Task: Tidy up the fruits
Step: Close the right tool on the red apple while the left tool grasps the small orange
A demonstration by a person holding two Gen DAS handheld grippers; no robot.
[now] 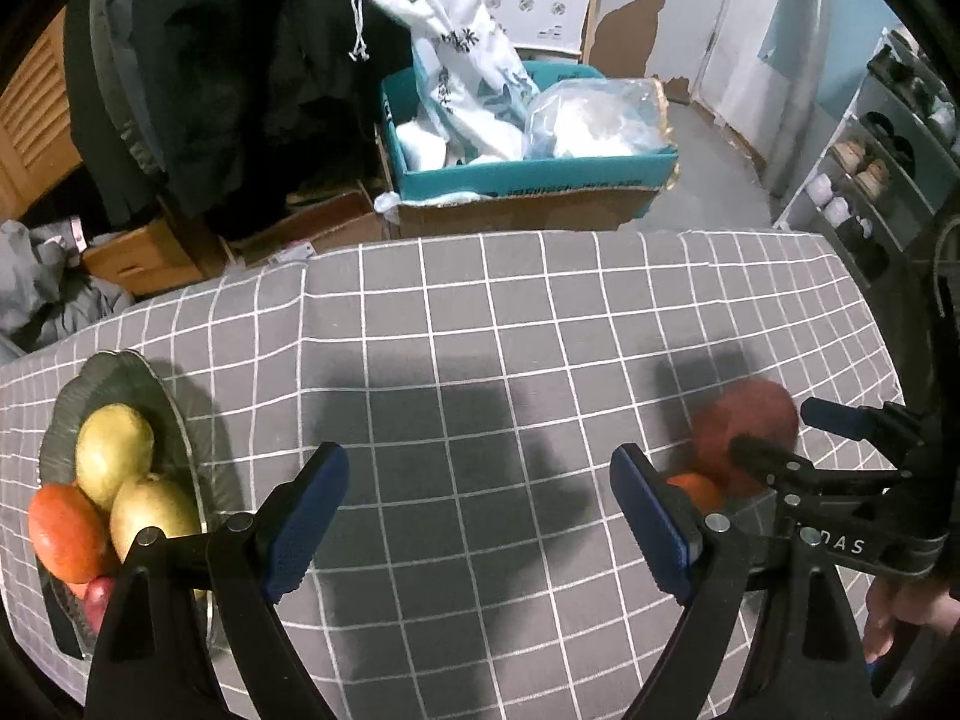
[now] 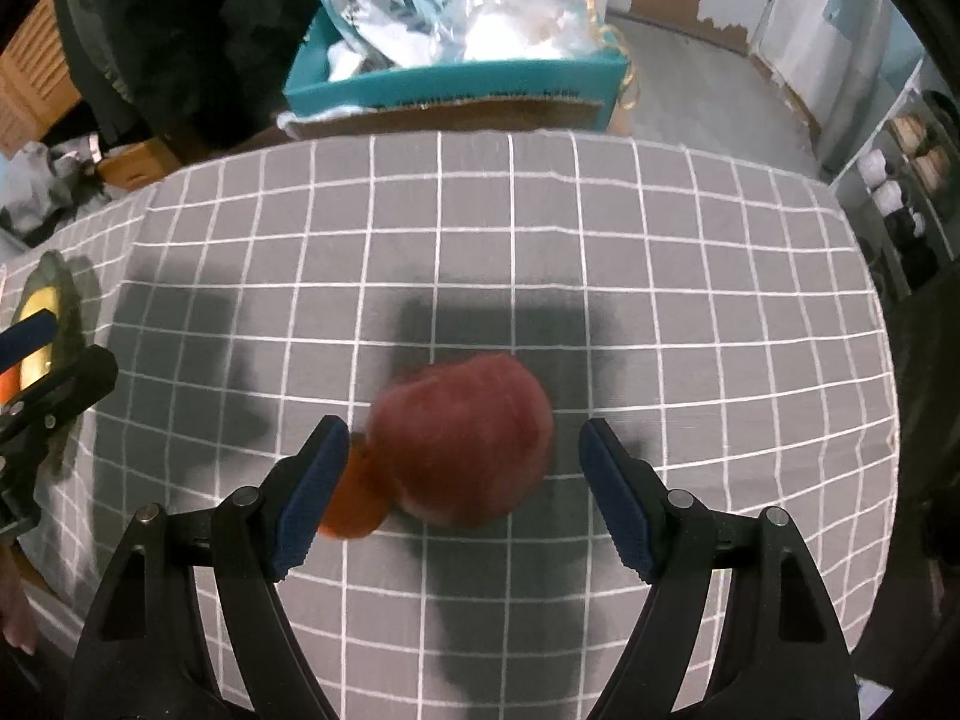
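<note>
The red apple lies on the checked cloth straight ahead of the wide-open, empty right gripper, between its fingers with an orange touching its left, while the open, empty left gripper hovers nearer the fruit plate.

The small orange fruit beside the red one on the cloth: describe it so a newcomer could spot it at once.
On the grey checked cloth, away from the glass dish of fruit, two fruits lie loose between the right gripper's open fingers. The orange is the smaller one, against the big red fruit and beside the gripper's left pad. It is brighter, and partly hidden by that pad.
</note>
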